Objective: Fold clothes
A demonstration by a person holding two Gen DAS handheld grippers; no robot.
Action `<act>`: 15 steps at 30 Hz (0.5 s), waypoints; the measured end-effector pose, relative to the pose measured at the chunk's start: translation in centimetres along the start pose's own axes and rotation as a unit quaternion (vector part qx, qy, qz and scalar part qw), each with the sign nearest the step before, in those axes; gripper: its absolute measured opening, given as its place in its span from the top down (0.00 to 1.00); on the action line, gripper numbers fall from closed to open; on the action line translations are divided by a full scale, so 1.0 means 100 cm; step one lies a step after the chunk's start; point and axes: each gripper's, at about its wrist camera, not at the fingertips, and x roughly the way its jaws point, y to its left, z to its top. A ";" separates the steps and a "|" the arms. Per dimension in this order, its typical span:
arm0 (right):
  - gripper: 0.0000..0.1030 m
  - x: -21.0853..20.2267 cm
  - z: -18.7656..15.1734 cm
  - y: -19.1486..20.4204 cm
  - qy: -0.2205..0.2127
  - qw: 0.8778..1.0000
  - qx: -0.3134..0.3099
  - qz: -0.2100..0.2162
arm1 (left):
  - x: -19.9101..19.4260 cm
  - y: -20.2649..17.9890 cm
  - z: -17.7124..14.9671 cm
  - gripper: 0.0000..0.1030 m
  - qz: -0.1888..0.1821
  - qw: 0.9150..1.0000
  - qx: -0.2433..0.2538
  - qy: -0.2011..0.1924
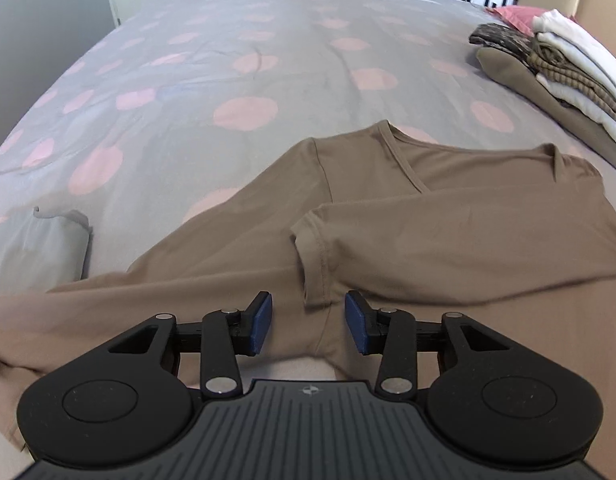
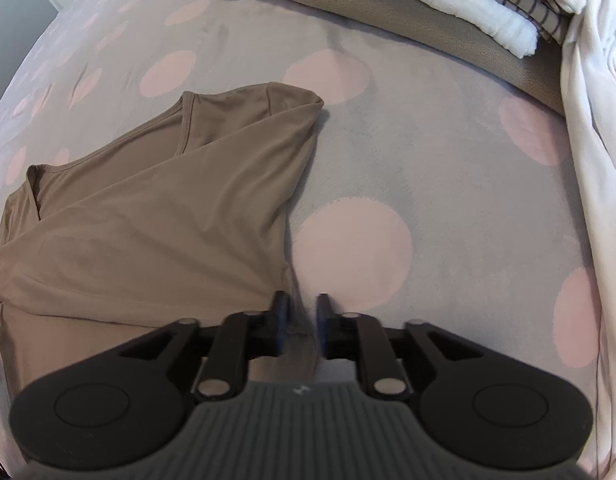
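A brown long-sleeved V-neck shirt [image 1: 448, 232] lies flat on the spotted bedspread [image 1: 248, 60], one sleeve folded across its chest. That sleeve's cuff [image 1: 314, 264] ends just ahead of my left gripper [image 1: 309, 322], which hovers open low over the shirt with nothing between its blue pads. In the right wrist view the shirt [image 2: 148, 232] spreads to the left. Its right side edge runs down into my right gripper [image 2: 302, 320], whose fingers stand close together with a bunched strip of the fabric between them.
A stack of folded clothes [image 1: 568, 76] sits at the far right of the bed, also seen as the stack [image 2: 408, 12] ahead of the right gripper. A white cloth [image 2: 592, 140] hangs at the right edge. A grey pillowcase [image 1: 36, 248] lies at left.
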 end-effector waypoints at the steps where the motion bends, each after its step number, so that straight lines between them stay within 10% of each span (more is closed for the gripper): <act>1: 0.74 0.000 -0.001 -0.001 0.001 1.000 0.002 0.003 | 0.002 -0.001 0.002 0.75 -0.003 1.000 -0.004 0.000; 4: 0.88 0.001 -0.003 -0.003 0.006 1.000 0.006 0.009 | 0.006 -0.003 0.007 0.98 -0.016 1.000 -0.006 0.019; 15: 0.81 -0.001 -0.006 -0.002 0.006 1.000 -0.003 -0.001 | -0.011 0.020 0.004 0.91 0.010 0.999 -0.003 0.044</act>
